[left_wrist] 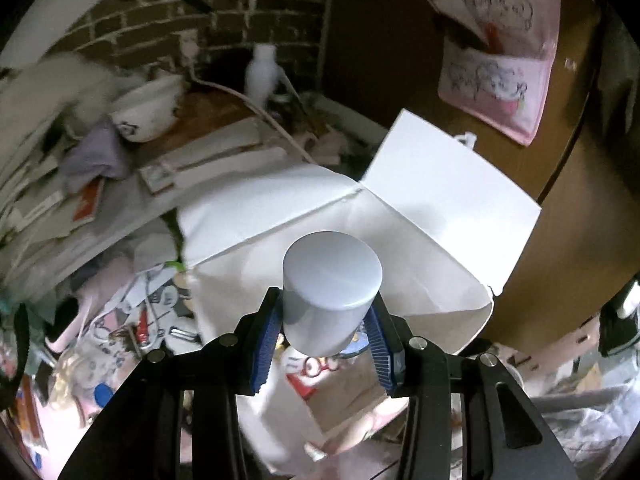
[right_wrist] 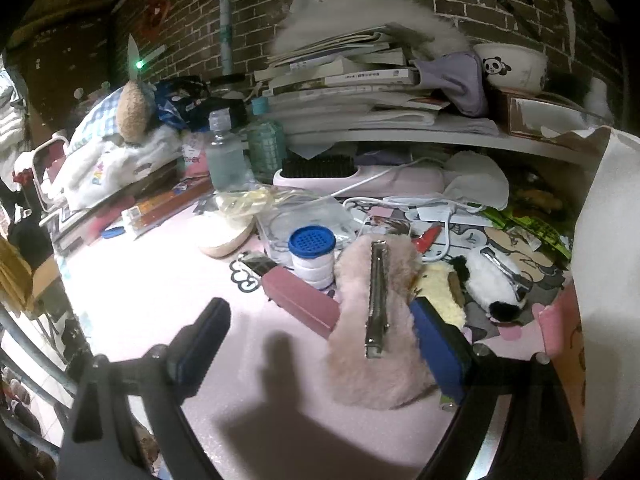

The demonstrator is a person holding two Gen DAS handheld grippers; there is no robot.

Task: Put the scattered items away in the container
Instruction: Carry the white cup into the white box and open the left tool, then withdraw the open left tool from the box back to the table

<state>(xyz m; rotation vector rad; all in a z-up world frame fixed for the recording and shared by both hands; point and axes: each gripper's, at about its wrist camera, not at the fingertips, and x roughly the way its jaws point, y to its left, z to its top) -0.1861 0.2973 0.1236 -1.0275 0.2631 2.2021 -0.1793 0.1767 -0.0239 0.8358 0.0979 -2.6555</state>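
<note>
My left gripper (left_wrist: 325, 334) is shut on a pale grey cylindrical jar (left_wrist: 331, 290) and holds it over the open mouth of a white paper bag (left_wrist: 452, 196). Items with printed pictures lie inside the bag (left_wrist: 320, 372). My right gripper (right_wrist: 320, 344) is open above the pink table. A pink fluffy hair clip (right_wrist: 376, 320) with a metal clasp lies between its fingers, against the right blue pad (right_wrist: 438, 344). A blue-lidded white jar (right_wrist: 313, 258), a dusty-pink box (right_wrist: 300, 300), a yellow fluffy clip (right_wrist: 444, 292) and a black-and-white fluffy clip (right_wrist: 494, 284) lie beyond.
A shelf (right_wrist: 400, 136) holds stacked books, a panda bowl (right_wrist: 512, 64) and a purple cloth. Two bottles (right_wrist: 226, 156), a pink hairbrush (right_wrist: 352, 178), white cables and a shallow dish (right_wrist: 226, 234) crowd the back of the table. The bag's edge (right_wrist: 608, 240) stands at right.
</note>
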